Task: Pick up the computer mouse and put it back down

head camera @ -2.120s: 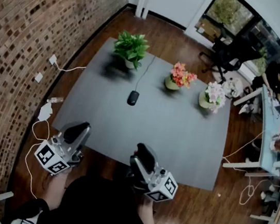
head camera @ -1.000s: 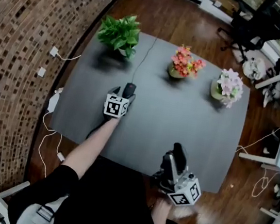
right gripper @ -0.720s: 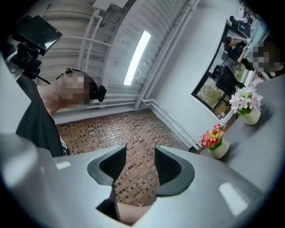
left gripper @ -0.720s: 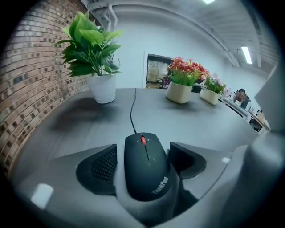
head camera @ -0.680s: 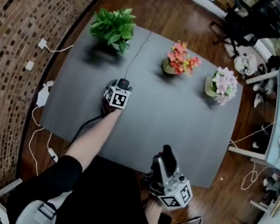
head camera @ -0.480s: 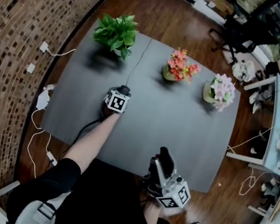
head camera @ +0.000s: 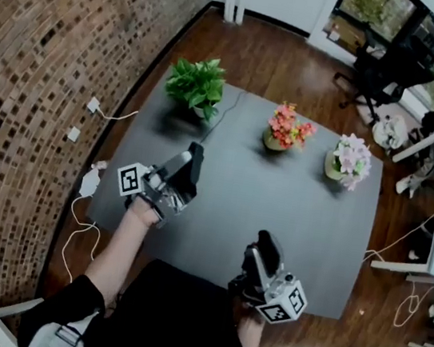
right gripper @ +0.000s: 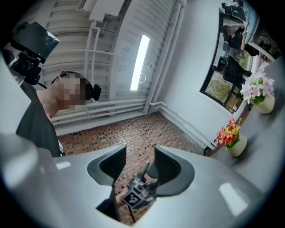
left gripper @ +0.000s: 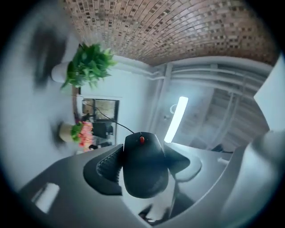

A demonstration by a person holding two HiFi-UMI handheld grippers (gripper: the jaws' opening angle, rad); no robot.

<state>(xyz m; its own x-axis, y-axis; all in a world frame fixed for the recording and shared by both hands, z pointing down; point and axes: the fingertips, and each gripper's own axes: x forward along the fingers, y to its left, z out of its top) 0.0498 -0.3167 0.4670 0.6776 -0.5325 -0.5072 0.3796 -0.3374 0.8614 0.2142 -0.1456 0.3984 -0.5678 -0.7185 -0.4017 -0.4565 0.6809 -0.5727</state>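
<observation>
Left gripper (head camera: 189, 163), jaws just closed onto the mouse (left gripper: 144, 167), holds it above the table (head camera: 300, 213); lower it level, releasing only on contact.

Head view: we are getting even, soft daylight, window (head camera: 363, 6) at upper right glowing brightest. Green plant (head camera: 198, 85) casting faint shadow down-left on grey table (head camera: 306, 222). Fisheye bowing brick wall (head camera: 42, 102) at left; corners darkening. Left gripper view: we are seeing heavy smear along left side, light strip (left gripper: 176, 118) blowing out white, computer mouse (left gripper: 144, 164) sitting dark, slightly soft at centre. Right gripper view: we are finding sharper detail, black vignette ringing frame.
</observation>
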